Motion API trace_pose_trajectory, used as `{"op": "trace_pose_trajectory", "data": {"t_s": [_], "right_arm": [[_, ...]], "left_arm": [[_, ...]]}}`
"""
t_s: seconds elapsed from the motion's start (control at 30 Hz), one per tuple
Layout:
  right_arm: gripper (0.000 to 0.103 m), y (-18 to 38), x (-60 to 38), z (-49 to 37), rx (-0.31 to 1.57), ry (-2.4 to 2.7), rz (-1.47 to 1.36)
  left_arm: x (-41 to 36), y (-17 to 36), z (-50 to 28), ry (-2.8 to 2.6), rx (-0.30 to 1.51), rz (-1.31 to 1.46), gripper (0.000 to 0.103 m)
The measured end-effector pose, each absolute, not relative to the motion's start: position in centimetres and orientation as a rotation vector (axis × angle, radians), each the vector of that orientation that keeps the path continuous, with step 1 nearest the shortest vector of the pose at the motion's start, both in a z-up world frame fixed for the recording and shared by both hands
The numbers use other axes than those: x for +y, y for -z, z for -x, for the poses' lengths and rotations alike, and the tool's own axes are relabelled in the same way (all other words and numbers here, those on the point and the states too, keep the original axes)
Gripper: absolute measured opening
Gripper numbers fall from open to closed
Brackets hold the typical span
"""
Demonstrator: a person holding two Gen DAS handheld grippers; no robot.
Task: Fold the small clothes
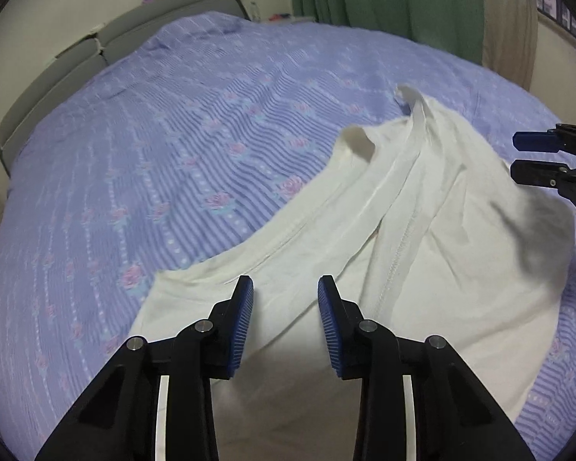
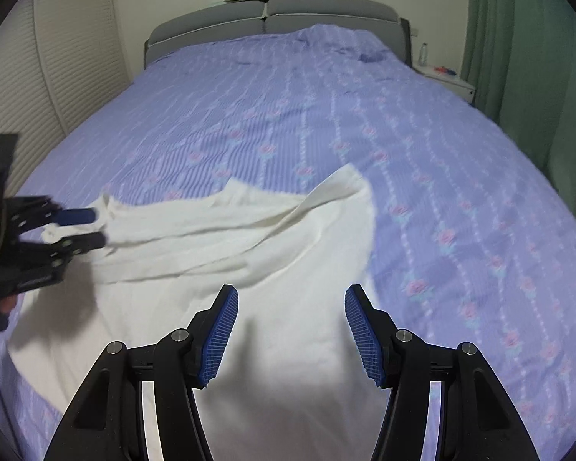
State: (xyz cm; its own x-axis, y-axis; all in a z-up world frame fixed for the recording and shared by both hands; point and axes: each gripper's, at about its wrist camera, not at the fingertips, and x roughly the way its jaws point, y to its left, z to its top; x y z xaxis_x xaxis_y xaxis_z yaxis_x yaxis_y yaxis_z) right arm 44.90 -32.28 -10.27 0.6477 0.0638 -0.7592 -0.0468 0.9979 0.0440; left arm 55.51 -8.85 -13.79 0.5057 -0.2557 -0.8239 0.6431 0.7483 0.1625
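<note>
Left wrist view: left gripper [image 1: 285, 288] angled down over a white garment [image 1: 422, 230] lying rumpled on the bed cover [image 1: 172, 123]. Jaws stand partly spread, nothing between the pads; cloth lies just below and ahead of the tips. Right gripper [image 1: 518, 157] enters at the far right edge, above the garment's other side.

Right wrist view: right gripper [image 2: 292, 299] jaws spread wide, empty, hovering over the garment [image 2: 249, 253] directly beneath. Off to its left, the left gripper [image 2: 94, 226] sits at the cloth's bunched edge; whether cloth is between those tips cannot be told, as that area is blurred.

Step in hand (judgement): approach for a first grasp; garment not yet flattened or folded. Next move likely calls for each gripper to drop to an edge or corner, pinch a single layer, then draw apart to spread it.

Materials: garment is thin, soft white knit with a stitched seam [image 1: 399, 242] and long loose creases, one end narrowing to a strap-like strip. Cover is lilac, finely striped, with pink rose motifs, slightly wrinkled. Pads are ribbed blue.
</note>
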Motion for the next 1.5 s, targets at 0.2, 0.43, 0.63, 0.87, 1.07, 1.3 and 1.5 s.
{"op": "trace_pose_trajectory", "data": {"t_s": [0.2, 0.43, 0.63, 0.87, 1.07, 1.3, 1.5], "right_arm": [[0.059, 10.6, -31.7, -45.1, 0.858, -0.091, -0.029], [0.059, 10.8, -31.3, -44.8, 0.856, -0.108, -0.063], [0.059, 10.8, -31.5, -45.5, 0.856, -0.098, -0.098], [0.059, 10.5, -31.5, -45.1, 0.841, -0.123, -0.15], [0.059, 10.2, -30.1, -43.9, 0.811, -0.136, -0.175], [0.059, 10.7, -29.1, -44.6, 0.815, -0.154, -0.165], [0.059, 10.8, -29.9, -45.3, 0.812, -0.126, -0.19]], "left_arm": [[-10.4, 14.4, -55.4, 0.625, 0.899, -0.547, 0.031], [-10.2, 13.3, -59.5, 0.507, 0.916, -0.435, 0.008], [-7.5, 10.9, -63.6, 0.288, 0.893, -0.235, 0.009], [-9.4, 10.3, -57.1, 0.576, 0.816, -0.475, 0.028], [-11.4, 13.6, -57.2, 0.631, 0.918, -0.514, 0.027], [-12.1, 15.2, -58.5, 0.623, 0.977, -0.498, 0.004], [-9.8, 14.0, -63.5, 0.411, 0.952, -0.351, 0.004]]}}
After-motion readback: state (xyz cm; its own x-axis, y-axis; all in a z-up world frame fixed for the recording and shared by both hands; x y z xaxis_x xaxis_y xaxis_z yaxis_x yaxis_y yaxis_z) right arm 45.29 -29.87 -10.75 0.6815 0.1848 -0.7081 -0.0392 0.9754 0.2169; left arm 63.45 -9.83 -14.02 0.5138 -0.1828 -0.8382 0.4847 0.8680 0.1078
